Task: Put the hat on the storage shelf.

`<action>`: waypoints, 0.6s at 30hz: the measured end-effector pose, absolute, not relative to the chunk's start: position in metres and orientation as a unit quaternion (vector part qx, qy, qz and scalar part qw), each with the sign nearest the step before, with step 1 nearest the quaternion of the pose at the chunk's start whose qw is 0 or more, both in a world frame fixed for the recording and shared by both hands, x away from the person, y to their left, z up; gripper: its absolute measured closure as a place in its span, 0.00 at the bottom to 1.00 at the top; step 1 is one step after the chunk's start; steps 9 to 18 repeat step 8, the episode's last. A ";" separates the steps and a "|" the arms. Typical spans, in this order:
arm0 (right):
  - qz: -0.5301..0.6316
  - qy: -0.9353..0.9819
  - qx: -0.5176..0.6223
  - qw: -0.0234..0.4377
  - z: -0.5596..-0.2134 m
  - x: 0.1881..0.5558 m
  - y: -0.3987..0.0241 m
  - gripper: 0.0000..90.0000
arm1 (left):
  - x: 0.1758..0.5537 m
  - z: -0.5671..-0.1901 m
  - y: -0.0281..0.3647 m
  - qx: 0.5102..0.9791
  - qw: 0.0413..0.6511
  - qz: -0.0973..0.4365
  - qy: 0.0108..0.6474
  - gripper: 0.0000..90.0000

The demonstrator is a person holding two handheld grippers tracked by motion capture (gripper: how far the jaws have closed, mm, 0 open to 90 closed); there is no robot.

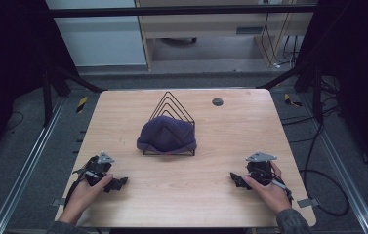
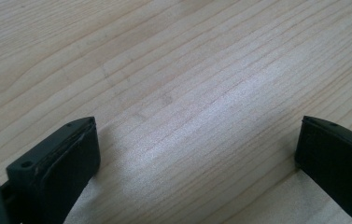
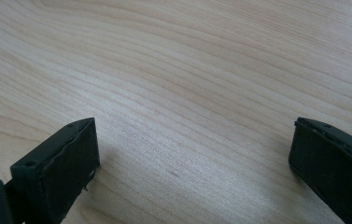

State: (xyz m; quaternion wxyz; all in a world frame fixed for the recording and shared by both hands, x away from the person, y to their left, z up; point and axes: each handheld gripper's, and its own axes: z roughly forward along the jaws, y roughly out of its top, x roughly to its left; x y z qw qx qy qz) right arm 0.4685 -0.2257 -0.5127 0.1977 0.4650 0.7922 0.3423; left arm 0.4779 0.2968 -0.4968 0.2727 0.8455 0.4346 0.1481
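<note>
Pale wood-grain table [image 1: 191, 190] with a smooth, faint sheen; dark purple knitted cloth hat [image 1: 167, 135]; thin black wire rack [image 1: 173, 103].

Left gripper [image 1: 117, 183] and right gripper [image 1: 236, 181]: black bodies, each topped by a grey three-cornered plate and trailing a dark cable; fingers [image 2: 57, 168] matte black, blocky, with small screw holes; grey sleeves [image 1: 291, 222] at both wrists

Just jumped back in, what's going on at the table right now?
A person holds the left gripper and the right gripper low over the near part of the wooden table, both with jaws wide apart and nothing between them. The purple knit hat sits draped on the black wire rack mid-table, apart from both grippers.
</note>
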 end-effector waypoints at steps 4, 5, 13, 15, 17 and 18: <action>0.341 0.793 0.464 0.198 -0.513 0.468 -0.224 0.01 | 0.478 -0.497 0.297 0.846 0.273 0.148 0.434 0.00; 0.341 0.793 0.464 0.198 -0.513 0.468 -0.224 0.01 | 0.478 -0.497 0.297 0.845 0.273 0.148 0.434 0.00; 0.340 0.794 0.463 0.198 -0.513 0.468 -0.224 0.01 | 0.478 -0.497 0.297 0.846 0.274 0.150 0.432 0.00; 0.340 0.794 0.463 0.198 -0.513 0.468 -0.224 0.01 | 0.478 -0.497 0.297 0.846 0.274 0.150 0.432 0.00; 0.340 0.794 0.463 0.198 -0.513 0.468 -0.224 0.01 | 0.478 -0.497 0.297 0.846 0.274 0.150 0.432 0.00; 0.340 0.794 0.463 0.198 -0.513 0.468 -0.224 0.01 | 0.478 -0.497 0.297 0.846 0.274 0.150 0.432 0.00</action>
